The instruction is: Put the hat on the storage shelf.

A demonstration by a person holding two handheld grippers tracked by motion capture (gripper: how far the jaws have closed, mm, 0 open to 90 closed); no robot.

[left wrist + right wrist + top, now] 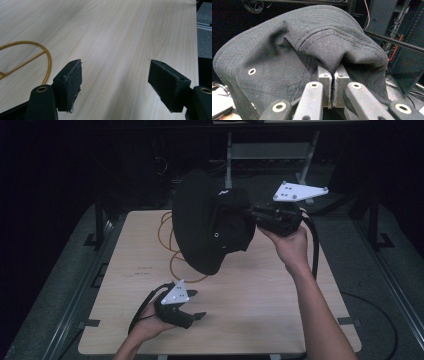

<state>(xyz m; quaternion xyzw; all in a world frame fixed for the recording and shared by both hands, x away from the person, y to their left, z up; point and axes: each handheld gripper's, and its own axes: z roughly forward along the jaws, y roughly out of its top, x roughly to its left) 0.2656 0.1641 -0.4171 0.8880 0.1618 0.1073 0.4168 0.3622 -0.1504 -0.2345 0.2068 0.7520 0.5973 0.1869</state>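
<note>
Our right gripper is pinched fully closed on a fold of the black bucket hat, and in the right gripper view we see its jaws meeting with only cloth between them, the hat draped over and around them. From above, the hat hangs in the air over the far half of the bench, at about twelve o'clock from the bench's middle, its brim facing toward nine o'clock and its crown bunched at the gripper. We judge it light and thoroughly soft: it sags and creases where held, so it will flop and swing when moved, and a pinch on a single layer may slip. The stitched brim looks the stiffer part and the better place for a second hold, opposite the present grip. Beneath the hat, at about eleven o'clock on the bench, lies a gold wire hoop, partly hidden by the brim; its curve also appears at nine o'clock in the left gripper view. Our left gripper rests low at seven o'clock, jaws spread wide and holding nothing, bare wood between its pads.
</note>
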